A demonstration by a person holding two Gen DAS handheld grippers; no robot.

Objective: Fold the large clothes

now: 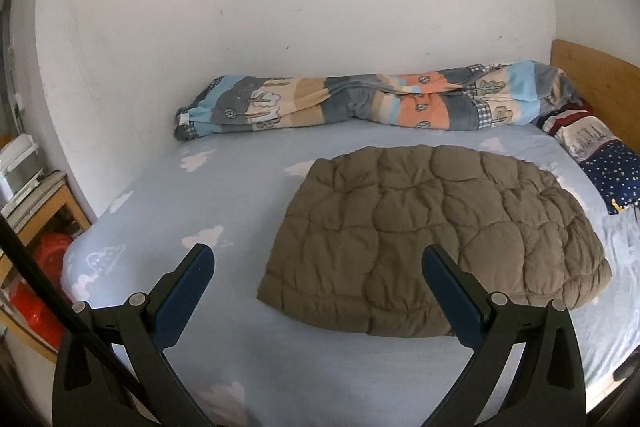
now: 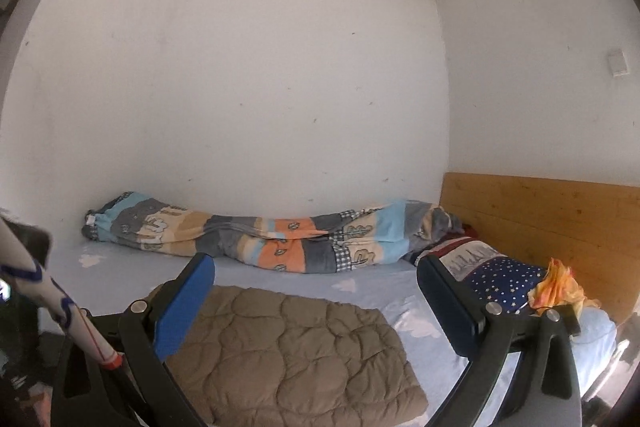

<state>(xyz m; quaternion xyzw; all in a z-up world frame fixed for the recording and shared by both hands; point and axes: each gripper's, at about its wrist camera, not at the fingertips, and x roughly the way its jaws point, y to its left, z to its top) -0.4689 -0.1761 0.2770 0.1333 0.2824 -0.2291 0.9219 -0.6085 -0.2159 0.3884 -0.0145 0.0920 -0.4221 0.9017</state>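
Jacket (image 1: 432,239) in quilted brown padding lies flat on the pale blue bed sheet (image 1: 168,211), near the middle of the mattress and closer to our edge than to the wall. We judge the folding to be far along, perhaps done: we see one compact, rounded-off slab with no sleeve, hood or collar sticking out, and its near hem sits in a tidy line. Whether one more fold is wanted we cannot say from this. In the left wrist view its longer side appears to run across the bed, roughly parallel to the rolled patterned blanket (image 1: 360,103) against the wall, with the curved edge turned toward that blanket and the straighter edge toward us; fisheye bending makes this uncertain.

We hold both tools above the near edge, clear of the cloth. The left gripper (image 1: 318,263) has its fingers spread wide and grips nothing; the right gripper (image 2: 316,271) is likewise spread wide and empty. Beyond the jacket, to the right, a star-printed pillow (image 2: 508,283) rests by the wooden headboard (image 2: 560,219).
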